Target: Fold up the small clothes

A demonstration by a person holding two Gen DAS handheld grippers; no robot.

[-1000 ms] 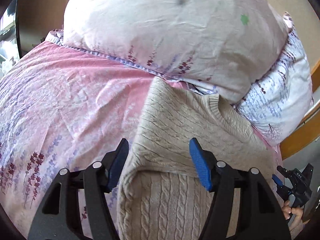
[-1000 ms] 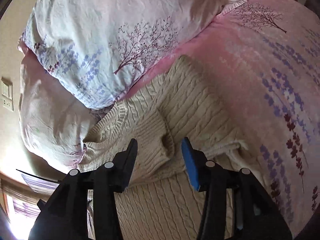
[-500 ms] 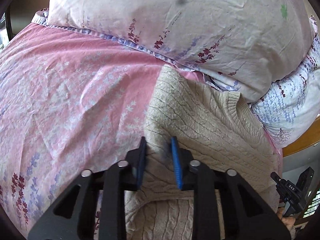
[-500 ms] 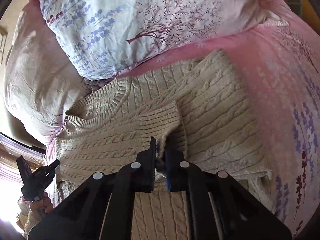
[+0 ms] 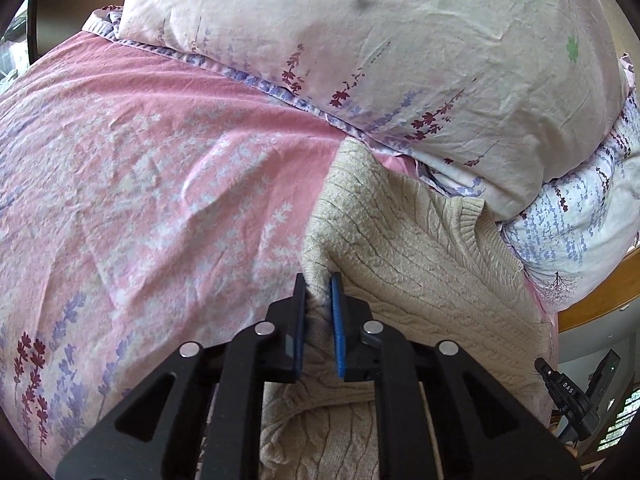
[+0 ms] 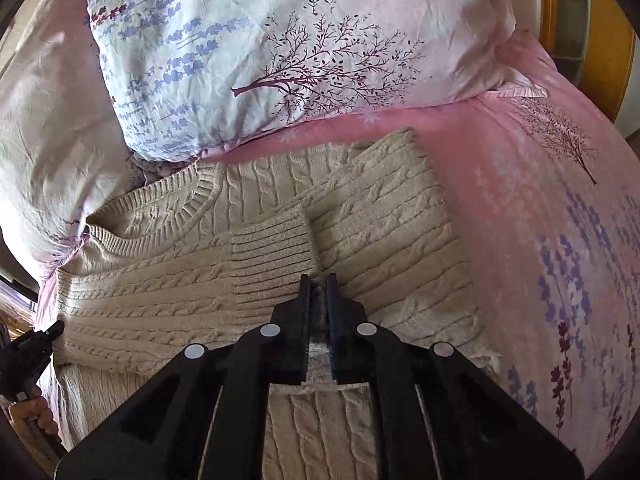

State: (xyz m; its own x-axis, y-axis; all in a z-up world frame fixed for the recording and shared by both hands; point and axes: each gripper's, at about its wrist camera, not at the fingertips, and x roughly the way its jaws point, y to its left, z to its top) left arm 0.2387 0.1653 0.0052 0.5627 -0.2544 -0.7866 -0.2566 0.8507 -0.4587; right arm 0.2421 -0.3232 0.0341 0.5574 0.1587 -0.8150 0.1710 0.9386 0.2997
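Note:
A beige cable-knit sweater (image 5: 420, 248) lies on the pink floral bed sheet (image 5: 140, 184), its neck towards the pillows. My left gripper (image 5: 319, 280) is shut on the sweater's folded left edge and lifts it slightly. In the right wrist view the sweater (image 6: 380, 208) lies with a sleeve folded across the chest, its ribbed cuff (image 6: 272, 256) in the middle. My right gripper (image 6: 319, 280) is shut on the sweater next to that cuff.
Two floral pillows (image 5: 400, 40) (image 6: 280, 48) lie against the sweater's neck end. A wooden bed frame (image 5: 600, 296) shows at the right. The other gripper shows at the frame edges (image 5: 572, 396) (image 6: 28, 348). Pink sheet (image 6: 540, 200) lies on both sides.
Both grippers went from open to shut on the sweater, the left on its folded edge, the right beside the cuff. Both moved in closer to the cloth.

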